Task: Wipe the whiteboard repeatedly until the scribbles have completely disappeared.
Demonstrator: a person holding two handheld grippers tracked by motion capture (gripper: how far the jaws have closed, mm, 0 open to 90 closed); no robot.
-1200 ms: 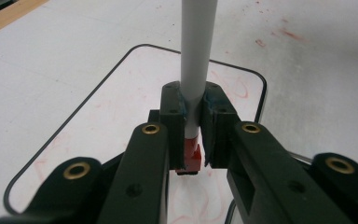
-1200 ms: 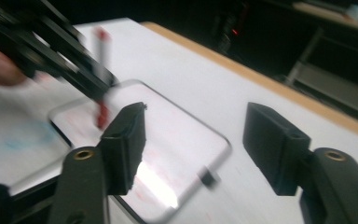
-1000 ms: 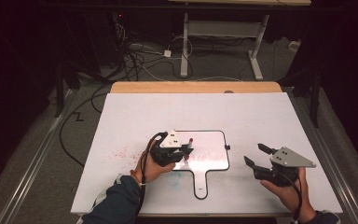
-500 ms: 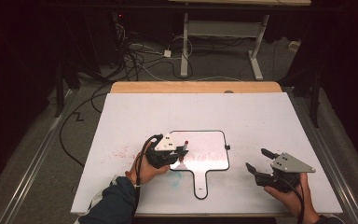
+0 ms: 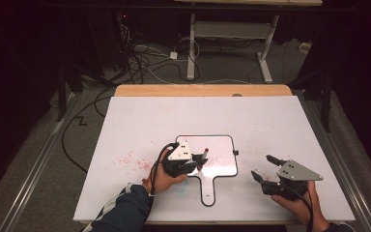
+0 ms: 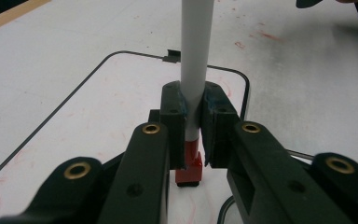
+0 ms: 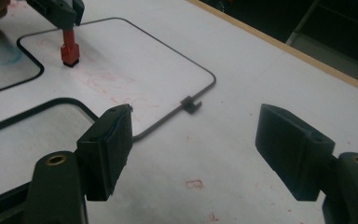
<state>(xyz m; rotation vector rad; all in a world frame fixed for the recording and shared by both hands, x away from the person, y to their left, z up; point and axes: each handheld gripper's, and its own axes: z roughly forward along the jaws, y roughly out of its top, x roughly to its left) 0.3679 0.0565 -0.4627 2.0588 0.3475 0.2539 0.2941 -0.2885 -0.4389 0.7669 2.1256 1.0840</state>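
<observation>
A small whiteboard (image 5: 220, 147) with a black rim and a handle (image 5: 207, 191) lies flat on the white table. My left gripper (image 5: 200, 159) is over the board's left part, shut on a white marker (image 6: 195, 70) held upright. The marker's red end (image 7: 69, 50) rests on the board (image 7: 135, 56). Both pads (image 6: 173, 116) press on the barrel, and faint red strokes mark the board (image 6: 121, 93). My right gripper (image 5: 262, 166) hovers low to the right of the board. Its jaws have just opened a little wider and stand open (image 7: 205, 149) with nothing between them.
Red smudges (image 5: 130, 159) stain the table left of the board. A small black clip (image 7: 191, 105) sticks out from the board's right rim. A wooden strip (image 5: 203, 90) edges the table's far side, and beyond it cables (image 5: 140, 58) and a desk frame (image 5: 232, 29) stand on the floor.
Both hands have drifted slightly toward the table's near edge. The left gripper keeps its hold on the marker.
</observation>
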